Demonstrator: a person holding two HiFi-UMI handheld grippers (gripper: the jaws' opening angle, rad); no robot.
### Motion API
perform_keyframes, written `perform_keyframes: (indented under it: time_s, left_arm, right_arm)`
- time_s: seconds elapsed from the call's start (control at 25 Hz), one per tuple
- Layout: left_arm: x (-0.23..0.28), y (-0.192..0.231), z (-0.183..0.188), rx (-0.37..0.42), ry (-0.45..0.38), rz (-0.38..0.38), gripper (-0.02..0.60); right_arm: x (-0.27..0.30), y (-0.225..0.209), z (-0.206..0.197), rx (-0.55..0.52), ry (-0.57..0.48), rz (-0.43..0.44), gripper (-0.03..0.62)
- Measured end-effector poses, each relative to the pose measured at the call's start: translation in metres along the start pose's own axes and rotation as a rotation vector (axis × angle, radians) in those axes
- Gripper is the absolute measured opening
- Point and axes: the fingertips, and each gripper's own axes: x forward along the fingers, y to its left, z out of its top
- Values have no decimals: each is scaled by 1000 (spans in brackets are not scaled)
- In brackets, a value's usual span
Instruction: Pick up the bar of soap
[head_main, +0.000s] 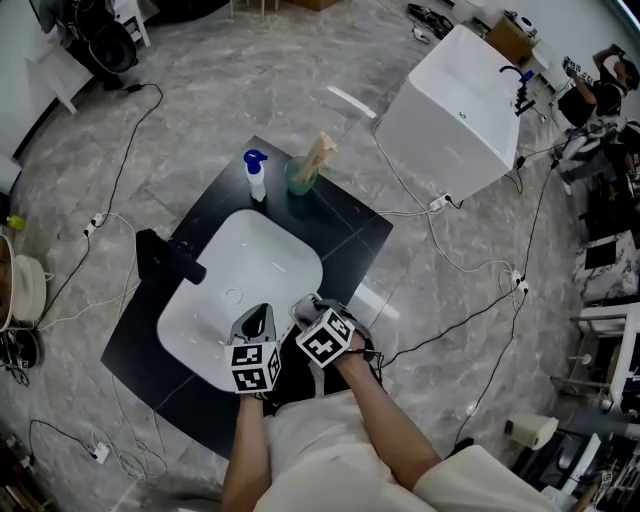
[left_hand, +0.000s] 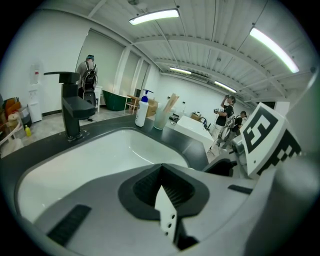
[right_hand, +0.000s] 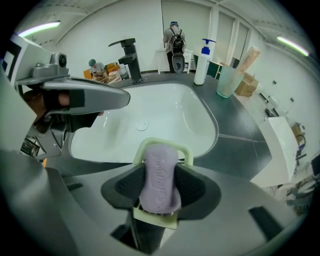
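A purple bar of soap (right_hand: 160, 175) lies on a pale green soap dish (right_hand: 163, 145) at the near rim of the white sink (right_hand: 165, 110). My right gripper (right_hand: 161, 189) straddles the bar, its dark pads (right_hand: 195, 189) against both long sides, and the jaws are still drawing in. In the head view the right gripper (head_main: 310, 312) sits at the sink's front edge and hides the soap. My left gripper (head_main: 255, 325) hovers just beside it over the basin (head_main: 200, 320). In its own view the left gripper (left_hand: 162, 187) is shut with nothing between its jaws.
A black faucet (head_main: 165, 257) stands at the sink's left side. A white pump bottle (head_main: 256, 176) and a green cup (head_main: 303, 175) with sticks stand on the dark counter (head_main: 340, 230) behind. A white box-like unit (head_main: 450, 110) and cables lie on the floor.
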Motion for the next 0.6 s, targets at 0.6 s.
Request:
perform_keyframes:
  time_s: [0.6]
  left_arm:
    - [-6, -5, 4, 38, -18, -9, 6]
  right_arm:
    - [-4, -5, -4, 95, -129, -19, 192]
